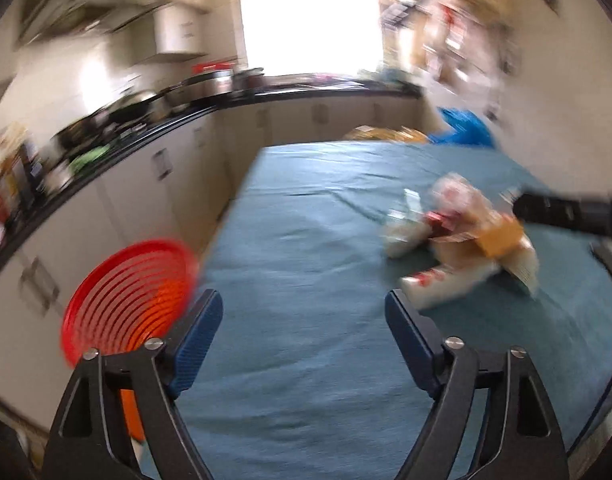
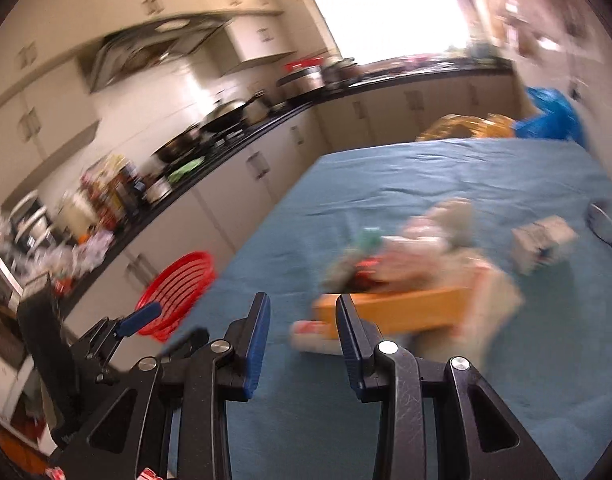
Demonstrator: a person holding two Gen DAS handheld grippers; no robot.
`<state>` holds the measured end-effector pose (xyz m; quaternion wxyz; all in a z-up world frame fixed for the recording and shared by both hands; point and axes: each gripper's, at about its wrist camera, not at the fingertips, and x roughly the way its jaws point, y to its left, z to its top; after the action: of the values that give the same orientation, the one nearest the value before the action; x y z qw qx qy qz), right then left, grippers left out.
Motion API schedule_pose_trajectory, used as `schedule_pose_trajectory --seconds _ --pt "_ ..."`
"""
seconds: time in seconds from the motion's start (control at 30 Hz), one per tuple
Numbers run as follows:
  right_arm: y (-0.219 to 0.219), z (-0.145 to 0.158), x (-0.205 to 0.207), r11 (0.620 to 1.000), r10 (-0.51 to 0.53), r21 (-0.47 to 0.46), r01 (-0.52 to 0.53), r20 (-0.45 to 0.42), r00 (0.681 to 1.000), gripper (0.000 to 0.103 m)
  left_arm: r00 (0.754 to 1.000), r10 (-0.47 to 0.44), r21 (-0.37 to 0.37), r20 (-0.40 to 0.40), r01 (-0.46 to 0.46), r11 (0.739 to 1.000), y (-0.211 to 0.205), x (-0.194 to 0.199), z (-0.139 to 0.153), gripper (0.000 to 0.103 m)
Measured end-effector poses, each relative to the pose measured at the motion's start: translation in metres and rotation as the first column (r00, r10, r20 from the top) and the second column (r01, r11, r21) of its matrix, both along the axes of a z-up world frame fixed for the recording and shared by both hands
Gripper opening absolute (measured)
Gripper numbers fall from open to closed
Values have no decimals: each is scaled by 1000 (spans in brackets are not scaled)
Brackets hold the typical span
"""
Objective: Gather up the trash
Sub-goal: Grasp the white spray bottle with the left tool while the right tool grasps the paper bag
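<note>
A heap of trash [image 1: 458, 236] lies on the blue-clothed table [image 1: 306, 208]: crumpled wrappers, white and red cartons and a flat orange-brown box [image 2: 410, 308]. My left gripper [image 1: 301, 300] hovers over bare cloth to the left of the heap, open wide with nothing between its fingers. In the right wrist view my right gripper [image 2: 301, 304] stands partly open just short of the heap's near end, its pads gripping nothing. A small pale carton [image 2: 542, 240] lies apart to the right. A red slatted basket [image 1: 129, 296] sits off the table's left edge.
A black-topped kitchen counter [image 2: 233, 140] with pots and bottles runs along the left and far walls. A blue bag [image 1: 466, 128] and a yellow bag [image 1: 386, 134] sit beyond the table's far edge. A dark cable [image 2: 606, 224] lies at the table's right.
</note>
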<state>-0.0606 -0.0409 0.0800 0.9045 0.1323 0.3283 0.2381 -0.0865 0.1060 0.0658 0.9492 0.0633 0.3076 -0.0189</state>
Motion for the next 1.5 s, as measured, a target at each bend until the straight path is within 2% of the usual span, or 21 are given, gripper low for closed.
schedule_pose_trajectory --seconds 0.07,0.13,0.2,0.37,0.5,0.57,0.7,0.83,0.9,0.97,1.03,1.2,1.37,1.5 --pt "-26 -1 1 998 -55 24 55 -13 998 37 995 -97 55 -25 98 994 -27 10 -5 85" --pt "-48 -3 2 995 -93 42 94 -23 995 37 990 -140 107 -34 143 984 -45 16 -11 86" --pt "-67 -5 2 990 -130 59 131 -34 991 37 979 -188 146 -83 198 969 -60 28 -18 86" --pt "-105 -11 3 978 -189 84 193 -58 980 37 962 -236 211 -134 261 942 -83 49 -29 86" --pt "-122 -25 8 971 -198 114 211 -109 974 37 953 -253 227 -167 287 931 -100 60 -38 86" --pt "-126 -34 13 969 -197 126 215 -139 970 38 946 -268 216 -180 304 928 -108 65 -41 86" --pt "-128 -48 20 965 -185 147 215 -194 963 44 949 -252 203 -191 289 936 -122 71 -49 85" --pt "-121 -55 23 969 -177 133 209 -221 959 50 951 -218 186 -218 260 947 -125 74 -55 47" --pt "-117 -57 24 971 -172 122 203 -227 959 55 956 -196 165 -217 233 958 -120 73 -54 41" --pt "-111 -60 24 974 -167 113 197 -234 958 60 955 -185 107 -231 214 971 -110 70 -52 40" --pt "-101 -61 27 978 -159 93 186 -241 957 61 958 -169 78 -233 192 978 -101 64 -49 31" --pt "-80 -67 38 980 -187 14 199 -283 941 61 960 -135 -24 -244 133 991 -78 51 -47 29" --pt "-63 -75 51 978 -206 -52 200 -308 929 61 964 -103 -71 -247 88 994 -62 39 -52 29" --pt "-62 -75 45 975 -224 -56 216 -281 933 58 965 -101 -104 -240 78 992 -55 36 -51 29"
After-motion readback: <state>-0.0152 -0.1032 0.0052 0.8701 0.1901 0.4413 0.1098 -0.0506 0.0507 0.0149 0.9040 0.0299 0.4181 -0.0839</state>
